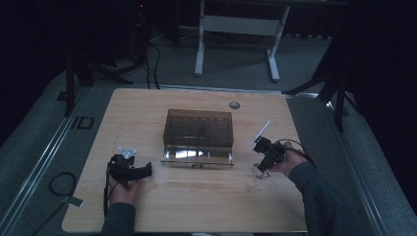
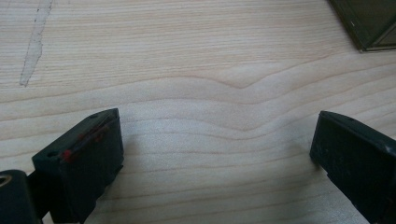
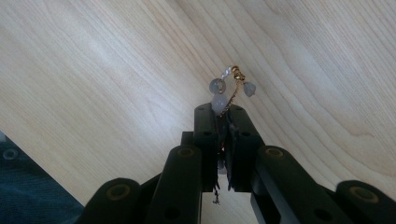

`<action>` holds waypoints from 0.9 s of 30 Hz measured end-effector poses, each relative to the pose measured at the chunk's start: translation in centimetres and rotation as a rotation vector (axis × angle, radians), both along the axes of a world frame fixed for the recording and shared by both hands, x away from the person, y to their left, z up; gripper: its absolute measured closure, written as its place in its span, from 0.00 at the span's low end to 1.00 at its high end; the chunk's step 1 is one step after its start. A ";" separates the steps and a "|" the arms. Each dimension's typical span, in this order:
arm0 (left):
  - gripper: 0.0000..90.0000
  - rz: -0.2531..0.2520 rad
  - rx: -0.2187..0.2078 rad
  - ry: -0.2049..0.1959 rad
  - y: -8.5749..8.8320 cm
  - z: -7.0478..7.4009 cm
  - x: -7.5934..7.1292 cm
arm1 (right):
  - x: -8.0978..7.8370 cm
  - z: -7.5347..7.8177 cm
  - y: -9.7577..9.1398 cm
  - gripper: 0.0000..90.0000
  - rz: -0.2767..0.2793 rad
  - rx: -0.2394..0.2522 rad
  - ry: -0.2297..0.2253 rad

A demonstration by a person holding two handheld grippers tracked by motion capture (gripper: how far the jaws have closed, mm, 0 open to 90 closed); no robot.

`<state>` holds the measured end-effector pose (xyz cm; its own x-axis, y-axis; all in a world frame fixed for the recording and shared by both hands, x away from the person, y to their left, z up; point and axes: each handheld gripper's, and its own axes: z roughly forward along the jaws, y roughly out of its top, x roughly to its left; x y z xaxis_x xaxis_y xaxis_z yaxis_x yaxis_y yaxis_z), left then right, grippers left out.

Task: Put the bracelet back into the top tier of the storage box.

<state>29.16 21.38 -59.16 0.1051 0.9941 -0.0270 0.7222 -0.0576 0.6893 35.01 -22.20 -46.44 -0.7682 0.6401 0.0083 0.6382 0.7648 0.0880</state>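
Your right tool (image 3: 223,112) is clamped on a small piece of jewellery (image 3: 229,88): a fine gold chain with pale, translucent beads. The chain runs down between the two black jaws, and the beads and a gold clasp stick out just past the tips. In the right gripper view the piece hangs over bare wood, and you cannot tell from there whether the beads touch the bench (image 1: 196,201) or hang just above it.

From the high view, your right tool (image 1: 264,164) sits near the right edge of the bench, just beside the right front corner of the smoky brown see-through box (image 1: 198,129). The box stands at the middle of the bench, with a clear drawer or tray (image 1: 196,157) drawn out at its front (its contents are too dim to make out).

Your left tool (image 1: 145,170) rests low on the left side of the bench, well apart from the box. Its jaws stand wide apart in the left gripper view, with bare wood grain between them, and a corner of the brown box (image 2: 371,23) shows at the top right.
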 end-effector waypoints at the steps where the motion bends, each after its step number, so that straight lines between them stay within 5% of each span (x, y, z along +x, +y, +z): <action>1: 0.03 0.000 0.000 0.000 0.0 0.0 0.0 | 0.0 0.0 0.0 0.94 0.004 -0.001 0.001; 27: 0.03 0.001 0.000 -0.002 0.0 0.0 0.0 | -0.2 2.7 0.7 0.94 0.069 -0.011 -0.002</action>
